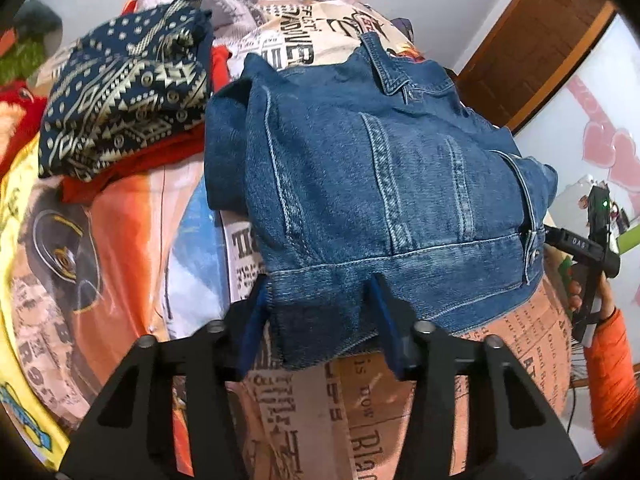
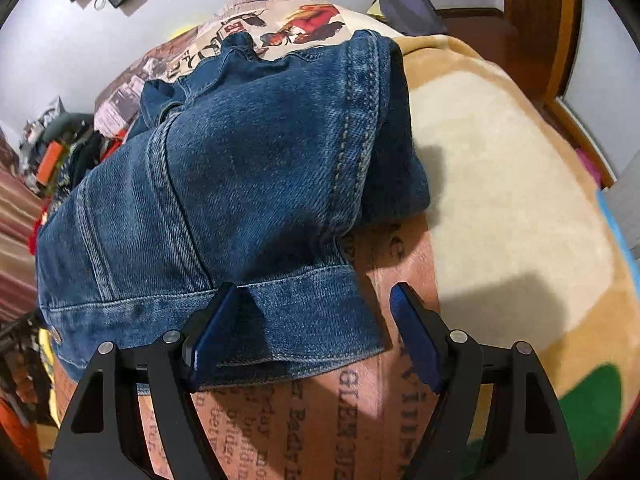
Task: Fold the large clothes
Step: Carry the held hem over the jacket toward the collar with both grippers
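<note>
Partly folded, the denim jacket (image 1: 380,184) lies on the printed bedsheet (image 1: 360,420), its sleeves tucked under and out of sight. Left gripper (image 1: 320,320) stands spread, the hem corner between its fingers, no pinch visible. Right gripper (image 2: 316,336) also spread; hem lies between the fingers against the left one, far finger over bare sheet.

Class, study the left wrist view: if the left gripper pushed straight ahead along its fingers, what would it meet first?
The left gripper is open, and the hem band of the denim jacket already lies between its fingers. Going straight on, it would probably press deeper into that folded jacket at once; exact depth is unclear.
</note>
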Action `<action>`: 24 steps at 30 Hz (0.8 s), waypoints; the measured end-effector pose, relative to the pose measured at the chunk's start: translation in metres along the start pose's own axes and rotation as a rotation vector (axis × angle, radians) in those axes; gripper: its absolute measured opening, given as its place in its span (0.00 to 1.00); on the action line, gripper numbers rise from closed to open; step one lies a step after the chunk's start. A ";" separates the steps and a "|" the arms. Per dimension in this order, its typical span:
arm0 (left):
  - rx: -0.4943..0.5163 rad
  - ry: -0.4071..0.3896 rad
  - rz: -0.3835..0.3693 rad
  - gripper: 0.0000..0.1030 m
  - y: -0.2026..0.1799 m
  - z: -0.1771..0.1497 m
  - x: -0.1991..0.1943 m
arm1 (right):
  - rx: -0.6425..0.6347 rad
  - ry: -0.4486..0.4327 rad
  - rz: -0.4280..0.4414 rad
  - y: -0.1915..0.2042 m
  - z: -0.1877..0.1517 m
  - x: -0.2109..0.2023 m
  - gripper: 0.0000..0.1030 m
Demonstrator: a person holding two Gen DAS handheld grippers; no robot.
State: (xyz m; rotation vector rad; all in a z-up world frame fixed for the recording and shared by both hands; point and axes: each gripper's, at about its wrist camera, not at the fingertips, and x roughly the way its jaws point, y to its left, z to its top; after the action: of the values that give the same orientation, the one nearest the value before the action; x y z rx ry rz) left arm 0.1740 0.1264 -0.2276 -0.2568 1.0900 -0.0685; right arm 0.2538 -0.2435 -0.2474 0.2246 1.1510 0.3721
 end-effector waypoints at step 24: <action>0.027 -0.291 -0.099 0.15 -0.027 0.105 -0.074 | -0.127 -0.305 -0.063 0.064 0.074 -0.112 0.11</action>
State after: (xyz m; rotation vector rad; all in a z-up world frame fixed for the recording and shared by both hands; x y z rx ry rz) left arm 0.2347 0.1317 -0.1108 -0.2867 0.7861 -0.1303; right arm 0.2706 -0.2281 -0.1005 0.1282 0.8295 0.3411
